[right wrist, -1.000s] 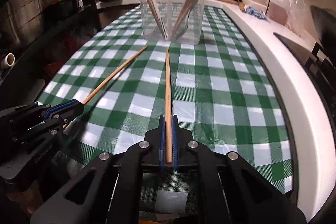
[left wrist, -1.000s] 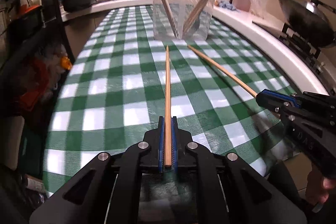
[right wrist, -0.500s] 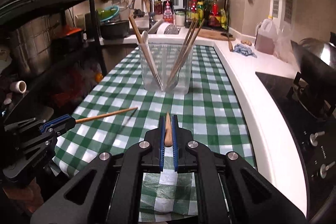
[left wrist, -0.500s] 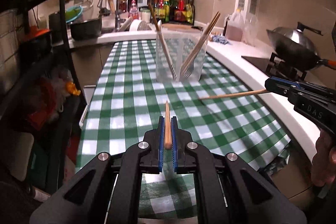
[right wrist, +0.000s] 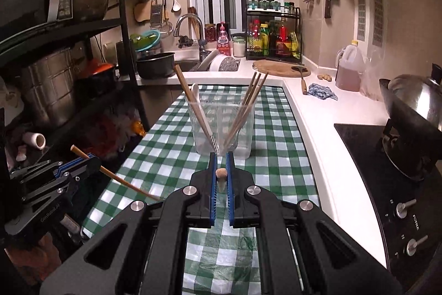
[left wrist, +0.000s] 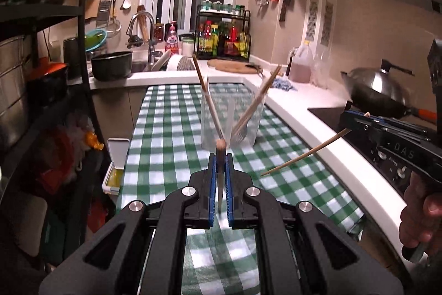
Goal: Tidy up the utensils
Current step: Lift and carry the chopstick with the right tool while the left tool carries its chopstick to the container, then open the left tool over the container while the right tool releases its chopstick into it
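Each gripper is shut on one wooden chopstick, held in the air above the checked table. My left gripper [left wrist: 220, 159] clamps a chopstick [left wrist: 220, 156] seen end-on; it also shows in the right wrist view [right wrist: 118, 179], tip slanting down. My right gripper [right wrist: 221, 159] clamps a chopstick [right wrist: 221, 177] seen end-on; it also shows in the left wrist view [left wrist: 304, 154]. A clear plastic cup [left wrist: 230, 118], also in the right wrist view [right wrist: 221, 126], stands ahead on the table with several chopsticks and a fork leaning inside.
The green-and-white checked tablecloth [left wrist: 165, 134] covers a narrow table. A white counter [right wrist: 326, 134] runs along the right with a stove and wok [right wrist: 408, 101]. A black shelf rack [left wrist: 41, 73] stands left. A sink, pot and bottle rack sit at the back.
Both grippers have lifted their chopsticks off the table and tilted them up, so each now points end-on at its camera. The view has risen from the tabletop to the kitchen.
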{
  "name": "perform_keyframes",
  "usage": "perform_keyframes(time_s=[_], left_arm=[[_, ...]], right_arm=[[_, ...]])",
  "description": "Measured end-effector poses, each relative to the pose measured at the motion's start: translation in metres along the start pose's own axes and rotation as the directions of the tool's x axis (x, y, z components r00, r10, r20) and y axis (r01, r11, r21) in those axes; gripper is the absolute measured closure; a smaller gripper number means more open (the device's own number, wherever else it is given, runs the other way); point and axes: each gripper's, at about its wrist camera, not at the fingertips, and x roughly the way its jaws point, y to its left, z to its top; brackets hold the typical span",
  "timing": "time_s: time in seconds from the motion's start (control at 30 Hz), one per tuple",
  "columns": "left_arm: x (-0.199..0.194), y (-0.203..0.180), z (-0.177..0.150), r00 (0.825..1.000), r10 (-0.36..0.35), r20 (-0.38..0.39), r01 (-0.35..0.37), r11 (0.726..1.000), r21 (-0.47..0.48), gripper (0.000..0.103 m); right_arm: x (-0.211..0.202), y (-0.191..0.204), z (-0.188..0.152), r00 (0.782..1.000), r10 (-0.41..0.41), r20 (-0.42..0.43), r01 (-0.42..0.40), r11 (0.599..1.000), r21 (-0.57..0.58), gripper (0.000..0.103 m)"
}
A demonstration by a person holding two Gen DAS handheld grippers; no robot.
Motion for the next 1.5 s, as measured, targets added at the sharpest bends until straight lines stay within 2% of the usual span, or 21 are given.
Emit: perform_keyframes(time_s=[0.37, 0.6, 0.8, 1.03, 1.13, 1.23, 1.5], left_arm=[[0.007, 0.009, 0.044, 0.999, -0.033, 0.007, 0.033, 0.999, -0.015, 0.097], [0.023, 0.012, 0.069, 0.999, -0.051, -0.002, 0.051, 0.998, -0.024, 0.097], [0.035, 0.019, 0.119, 0.996, -0.088, 0.027, 0.089, 0.995, -0.041, 0.097], [0.052, 0.020, 0.187, 0.987, -0.107, 0.121, 0.113, 0.993, -0.044, 0.097], [0.066, 0.019, 0.208, 0.981, -0.099, 0.166, 0.107, 0.993, -0.040, 0.097], [0.090, 0.020, 0.214, 0.982, -0.091, 0.166, 0.100, 0.994, -0.042, 0.097], [0.166, 0.023, 0.191, 0.994, -0.082, 0.074, 0.086, 0.995, -0.056, 0.097]], right_arm=[[0.018, -0.005, 0.045, 0.993, 0.061, -0.100, -0.060, 0.998, 0.007, 0.097], [0.033, -0.002, 0.069, 0.989, 0.065, -0.136, -0.067, 0.998, -0.009, 0.097], [0.032, -0.001, 0.113, 0.995, 0.057, -0.083, -0.060, 0.998, -0.037, 0.097], [0.031, -0.011, 0.184, 0.998, 0.047, 0.034, -0.046, 0.999, -0.022, 0.097], [0.040, -0.016, 0.204, 0.997, 0.030, 0.077, -0.029, 0.999, -0.022, 0.097], [0.060, -0.026, 0.209, 0.996, 0.028, 0.079, -0.029, 1.000, 0.003, 0.097], [0.130, -0.043, 0.189, 1.000, 0.013, 0.028, -0.014, 1.000, 0.020, 0.097]])
